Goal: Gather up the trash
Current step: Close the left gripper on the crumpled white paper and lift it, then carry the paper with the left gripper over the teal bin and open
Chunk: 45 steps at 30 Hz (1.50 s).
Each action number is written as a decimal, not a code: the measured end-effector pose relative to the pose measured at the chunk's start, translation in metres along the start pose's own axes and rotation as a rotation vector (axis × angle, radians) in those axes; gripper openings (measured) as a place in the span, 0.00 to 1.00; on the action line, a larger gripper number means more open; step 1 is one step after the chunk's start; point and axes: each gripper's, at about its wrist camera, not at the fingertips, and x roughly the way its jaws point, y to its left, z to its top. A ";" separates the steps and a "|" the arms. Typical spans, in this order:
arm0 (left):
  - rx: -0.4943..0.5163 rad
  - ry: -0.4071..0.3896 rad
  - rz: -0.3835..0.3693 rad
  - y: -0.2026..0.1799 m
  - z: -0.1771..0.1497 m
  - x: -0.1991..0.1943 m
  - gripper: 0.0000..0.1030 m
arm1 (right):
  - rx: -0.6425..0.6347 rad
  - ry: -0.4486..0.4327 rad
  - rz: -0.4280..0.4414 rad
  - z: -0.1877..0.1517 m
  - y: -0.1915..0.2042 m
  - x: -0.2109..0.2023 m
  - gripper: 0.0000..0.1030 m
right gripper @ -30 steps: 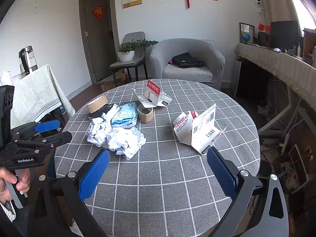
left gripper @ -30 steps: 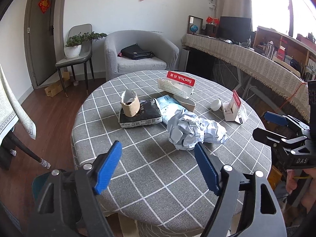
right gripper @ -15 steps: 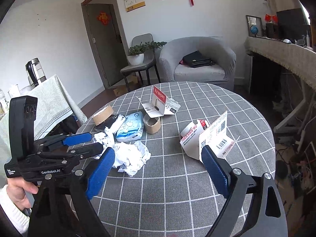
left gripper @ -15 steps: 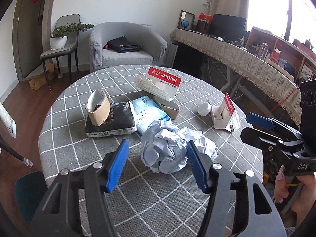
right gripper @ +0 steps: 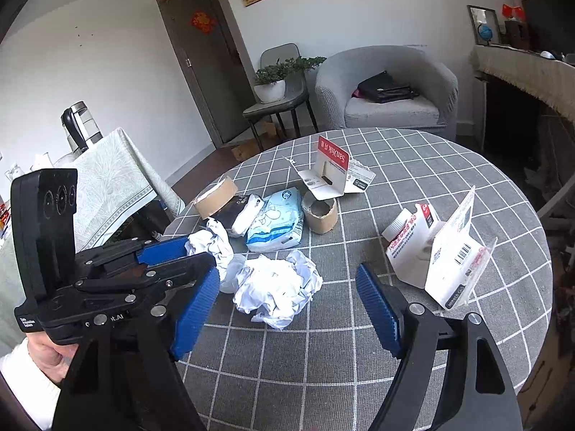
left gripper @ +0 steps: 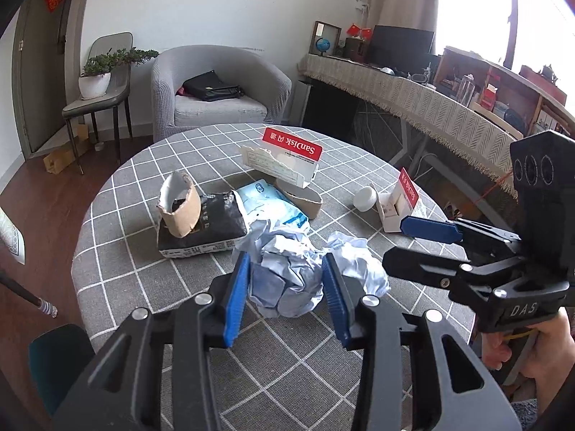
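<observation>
The left gripper [left gripper: 284,283] is closing its blue pads on a crumpled paper ball [left gripper: 287,280], jaws having just narrowed, pads touching both flanks. The ball is lying on the grey checked table [left gripper: 151,273], its long axis running across the view, a loose tail trailing right toward the right gripper [right gripper: 287,309]. That gripper's jaws are standing wide, having just been closing, over a second paper wad [right gripper: 276,287], not touching it.

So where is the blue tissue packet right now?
In the right wrist view the blue tissue packet lies mid-table, between the black pouch on its left and the cardboard roll on its right.
</observation>
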 end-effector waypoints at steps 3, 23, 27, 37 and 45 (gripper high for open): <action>-0.028 -0.025 -0.002 0.012 0.003 -0.009 0.42 | -0.029 0.038 -0.016 -0.001 0.011 0.013 0.77; -0.097 -0.082 0.111 0.079 0.002 -0.052 0.42 | -0.047 0.021 -0.093 0.026 0.034 0.032 0.53; -0.119 -0.074 0.142 0.101 -0.005 -0.059 0.42 | -0.057 0.011 -0.068 0.038 0.051 0.041 0.53; -0.181 -0.031 0.296 0.181 -0.025 -0.080 0.42 | -0.143 0.000 0.026 0.056 0.122 0.071 0.53; -0.205 0.052 0.388 0.237 -0.057 -0.082 0.42 | -0.198 -0.005 0.089 0.071 0.173 0.102 0.53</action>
